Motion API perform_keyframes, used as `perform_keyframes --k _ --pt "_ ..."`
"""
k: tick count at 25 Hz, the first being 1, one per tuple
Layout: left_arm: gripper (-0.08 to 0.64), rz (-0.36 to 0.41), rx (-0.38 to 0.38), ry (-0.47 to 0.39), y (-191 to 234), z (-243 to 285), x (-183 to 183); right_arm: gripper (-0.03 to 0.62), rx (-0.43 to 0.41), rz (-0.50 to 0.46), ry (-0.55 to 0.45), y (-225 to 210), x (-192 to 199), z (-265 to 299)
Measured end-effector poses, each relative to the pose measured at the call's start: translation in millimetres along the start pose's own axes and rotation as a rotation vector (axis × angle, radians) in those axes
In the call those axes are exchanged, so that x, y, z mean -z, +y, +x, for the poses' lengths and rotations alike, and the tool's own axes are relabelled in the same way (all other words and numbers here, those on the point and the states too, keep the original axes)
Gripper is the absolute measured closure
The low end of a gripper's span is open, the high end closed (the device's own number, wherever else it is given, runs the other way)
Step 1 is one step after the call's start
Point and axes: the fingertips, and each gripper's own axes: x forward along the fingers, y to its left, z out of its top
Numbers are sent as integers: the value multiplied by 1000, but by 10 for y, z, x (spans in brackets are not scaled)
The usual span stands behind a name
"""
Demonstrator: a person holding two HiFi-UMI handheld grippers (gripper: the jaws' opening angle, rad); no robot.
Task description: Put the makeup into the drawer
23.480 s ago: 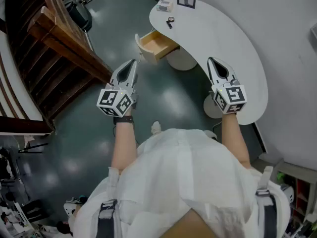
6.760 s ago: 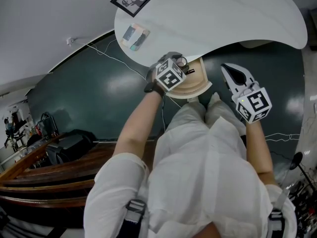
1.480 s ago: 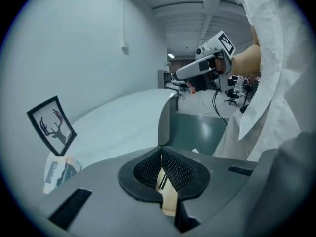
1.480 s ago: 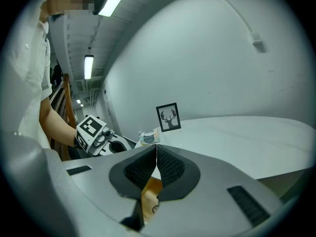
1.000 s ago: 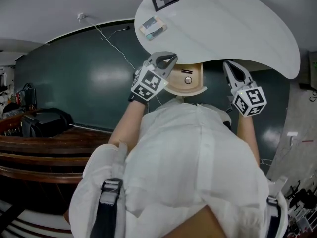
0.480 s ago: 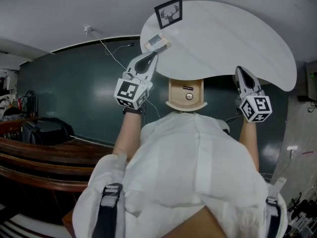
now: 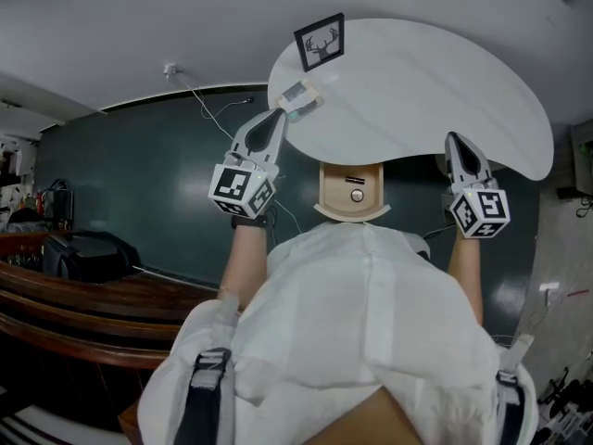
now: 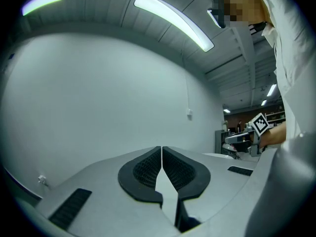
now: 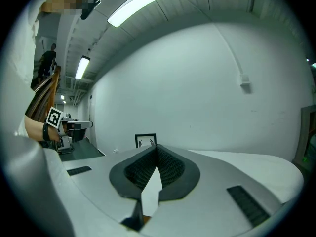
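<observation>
In the head view the wooden drawer [image 7: 349, 209] stands pulled out under the white table [image 7: 435, 82]. A round compact [image 7: 357, 196] and a dark stick [image 7: 353, 176] lie inside it. My left gripper [image 7: 276, 119] is shut and empty, left of the drawer, its tips by the table's left edge. In the left gripper view the left gripper [image 8: 161, 149] has its pads together with nothing between them. My right gripper [image 7: 457, 143] is right of the drawer at the table's near edge. The right gripper [image 9: 157, 147] is likewise shut and empty.
A framed deer picture [image 7: 320, 42] stands at the table's back left, also the framed picture [image 9: 145, 140] in the right gripper view. A small box [image 7: 301, 95] lies near the left gripper's tips. Dark floor, a cable and a wooden counter [image 7: 83, 304] lie to the left.
Both grippers have risen and drawn apart from the drawer. The left one swung from over the drawer's left side out to the table's left edge. Both stayed shut.
</observation>
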Motion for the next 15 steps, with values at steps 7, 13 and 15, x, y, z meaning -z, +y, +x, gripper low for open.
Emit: perform_keyframes --k 7,13,15 --pt "538 12 17 9 -16 -73 16 583 13 -11 8 54 -5 -77" --pt "540 17 23 9 -62 -76 2 583 8 -18 2 24 -25 -88" --pt "540 21 28 11 -76 -61 -2 583 6 -20 -1 3 -32 -80"
